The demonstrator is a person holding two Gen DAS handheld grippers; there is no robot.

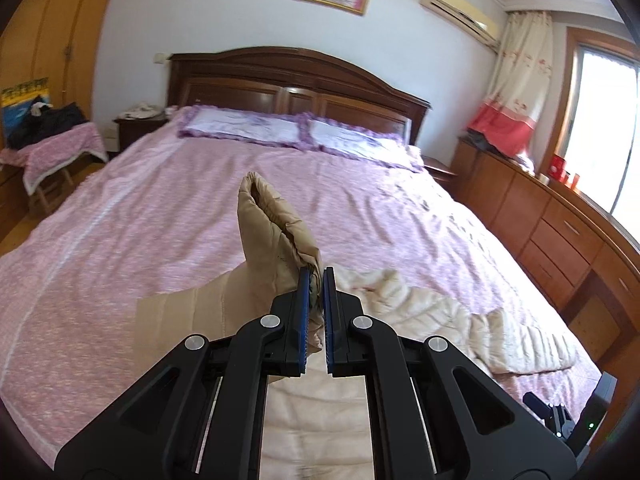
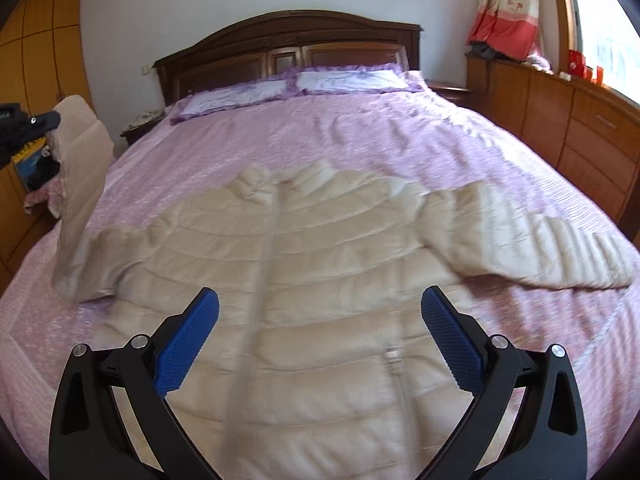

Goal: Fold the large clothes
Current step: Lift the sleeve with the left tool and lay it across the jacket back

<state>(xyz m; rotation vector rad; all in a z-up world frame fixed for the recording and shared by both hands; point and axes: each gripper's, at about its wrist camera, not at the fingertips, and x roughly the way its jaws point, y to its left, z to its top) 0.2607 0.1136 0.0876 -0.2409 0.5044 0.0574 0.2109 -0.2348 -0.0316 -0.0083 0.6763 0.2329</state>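
Note:
A cream quilted puffer jacket (image 2: 320, 280) lies front up on the pink bed (image 2: 360, 136), collar toward the headboard, zipper shut. My left gripper (image 1: 316, 276) is shut on the cuff of the jacket's left sleeve (image 1: 272, 232) and holds it lifted above the bed; the raised sleeve (image 2: 82, 168) shows at the left of the right wrist view, with the left gripper (image 2: 30, 126) at its top. My right gripper (image 2: 320, 304) is open and empty, hovering over the jacket's lower front. The right sleeve (image 2: 540, 240) lies spread out to the right.
Two purple-edged pillows (image 2: 288, 86) lie by the dark wooden headboard (image 2: 288, 36). A wooden dresser (image 2: 568, 120) runs along the right under the window. A stool with dark clothes (image 1: 52, 136) and a nightstand (image 1: 136, 124) stand left of the bed.

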